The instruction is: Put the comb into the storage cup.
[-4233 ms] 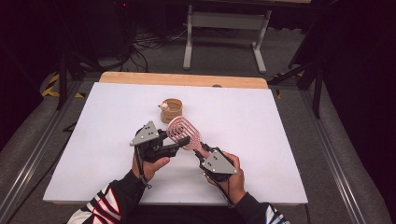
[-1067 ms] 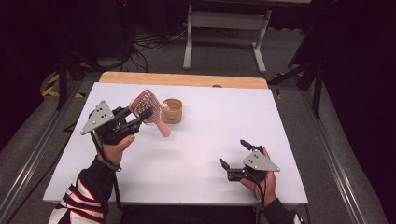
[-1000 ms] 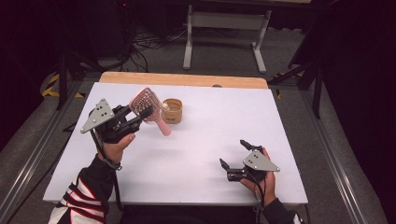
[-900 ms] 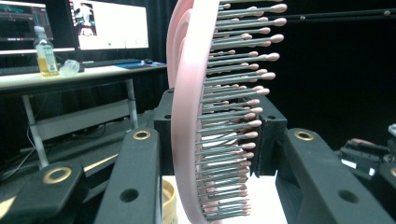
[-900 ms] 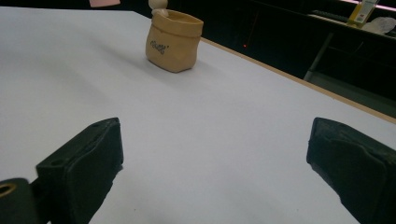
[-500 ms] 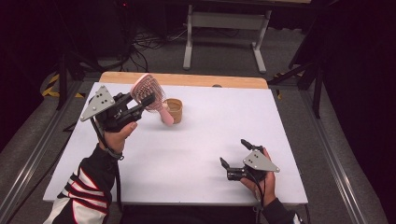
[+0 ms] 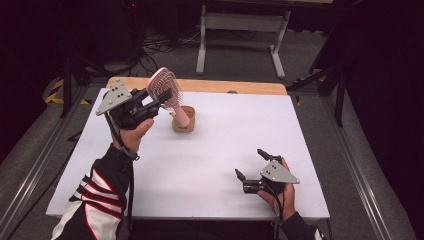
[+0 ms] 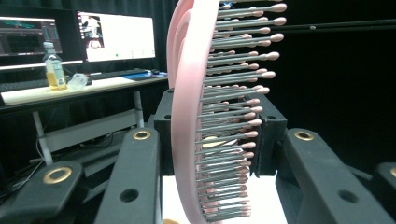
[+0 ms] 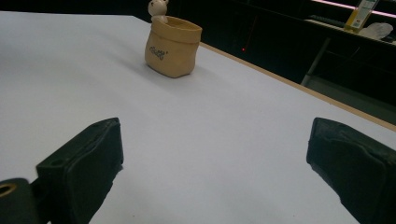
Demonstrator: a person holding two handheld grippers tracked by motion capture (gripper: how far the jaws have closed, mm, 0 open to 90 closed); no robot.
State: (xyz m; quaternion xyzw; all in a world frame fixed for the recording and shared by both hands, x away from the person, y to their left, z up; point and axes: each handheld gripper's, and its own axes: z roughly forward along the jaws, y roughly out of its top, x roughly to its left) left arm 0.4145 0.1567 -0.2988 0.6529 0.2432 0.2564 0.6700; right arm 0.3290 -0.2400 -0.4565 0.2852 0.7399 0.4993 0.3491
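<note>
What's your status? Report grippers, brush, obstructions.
Left gripper shut on pink hairbrush, handle tip at tan cup. Right gripper open, resting on table. Nothing obstructing.

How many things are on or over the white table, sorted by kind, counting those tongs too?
Pink hairbrush: 1, clamped in the left tongs, its handle end down at the holder
Tan sack-shaped holder: 1, standing on the table
Tongs: 2, the left ones and the right tongs, which are open
Total: 4
</note>
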